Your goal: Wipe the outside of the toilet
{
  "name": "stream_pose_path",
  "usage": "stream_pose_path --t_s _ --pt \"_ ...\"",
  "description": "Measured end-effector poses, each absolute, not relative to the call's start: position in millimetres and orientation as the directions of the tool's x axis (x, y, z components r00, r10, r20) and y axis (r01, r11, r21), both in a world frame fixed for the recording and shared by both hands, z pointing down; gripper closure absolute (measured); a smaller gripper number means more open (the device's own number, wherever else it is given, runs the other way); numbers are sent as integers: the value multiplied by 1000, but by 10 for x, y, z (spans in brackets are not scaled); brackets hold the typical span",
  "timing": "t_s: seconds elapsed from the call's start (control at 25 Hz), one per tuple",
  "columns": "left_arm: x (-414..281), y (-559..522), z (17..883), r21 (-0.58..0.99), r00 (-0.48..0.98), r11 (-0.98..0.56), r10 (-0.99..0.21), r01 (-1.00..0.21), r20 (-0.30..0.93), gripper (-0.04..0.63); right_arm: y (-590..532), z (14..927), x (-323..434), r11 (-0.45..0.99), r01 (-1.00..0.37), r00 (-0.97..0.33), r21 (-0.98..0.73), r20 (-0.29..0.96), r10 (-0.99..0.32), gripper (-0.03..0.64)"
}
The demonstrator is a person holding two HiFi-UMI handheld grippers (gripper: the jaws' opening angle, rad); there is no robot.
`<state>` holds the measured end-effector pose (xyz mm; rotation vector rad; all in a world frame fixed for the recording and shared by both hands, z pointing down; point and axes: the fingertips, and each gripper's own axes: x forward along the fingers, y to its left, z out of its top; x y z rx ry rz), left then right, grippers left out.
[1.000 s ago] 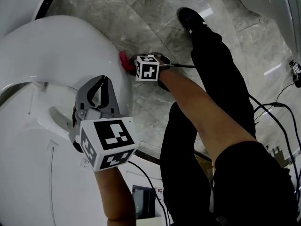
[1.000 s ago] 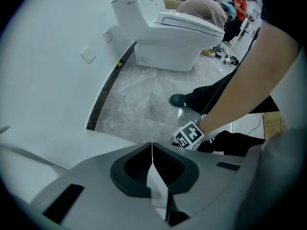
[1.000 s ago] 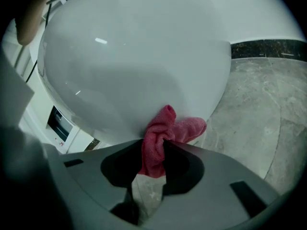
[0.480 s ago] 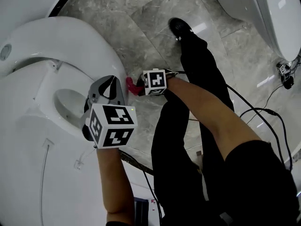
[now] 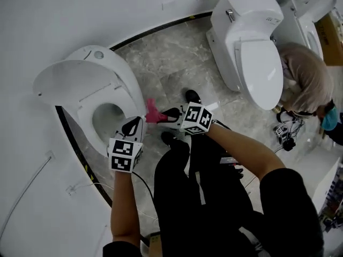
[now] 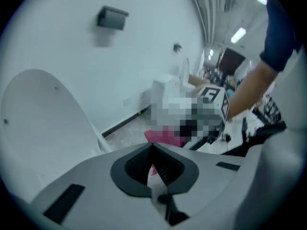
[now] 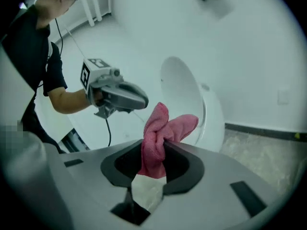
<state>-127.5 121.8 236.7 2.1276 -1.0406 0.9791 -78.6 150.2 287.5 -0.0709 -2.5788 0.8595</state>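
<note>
My right tongs are clamped on a crumpled pink cloth, its bunched end sticking out past the tips. My left tongs are closed tip to tip with nothing between them.

From the head view, the left tongs hover over the near rim of the white oval toilet. The right tongs come in from the other side and hold the cloth just beside the outer wall of the bowl. I cannot tell whether cloth and porcelain touch. The two tongs sit near each other, tips apart.

The toilet's lid stands raised. Beyond it the grey marble floor runs to a second white toilet with its lid down, and a crouching person is beside that one.
</note>
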Motion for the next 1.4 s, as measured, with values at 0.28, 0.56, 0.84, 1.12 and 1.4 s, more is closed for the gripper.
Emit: stream_pose_path --t_s 0.28,0.56,0.84,1.12,1.4 --pt "-1557 1010 110 386 549 -419 -764 -822 338 578 796 393 -504 904 -227 -962 -361 225 -152 491" --pt "-1617 1408 -1326 310 491 -462 -871 -831 16 578 828 -1406 156 908 -386 -921 -160 11 -389 491" --pt "-1543 1879 -1795 293 425 -456 -890 -841 -165 578 1248 -2052 576 885 -461 -875 -72 -130 -466 491" --pt "-1038 2871 -1958 241 311 -347 -934 -906 -175 578 2183 -2005 1278 854 -516 -848 -60 -104 -520 491" --pt "-361 3658 -1894 237 355 -375 -927 -896 -122 578 3030 -1721 1929 838 -541 -837 -77 -52 -545 490"
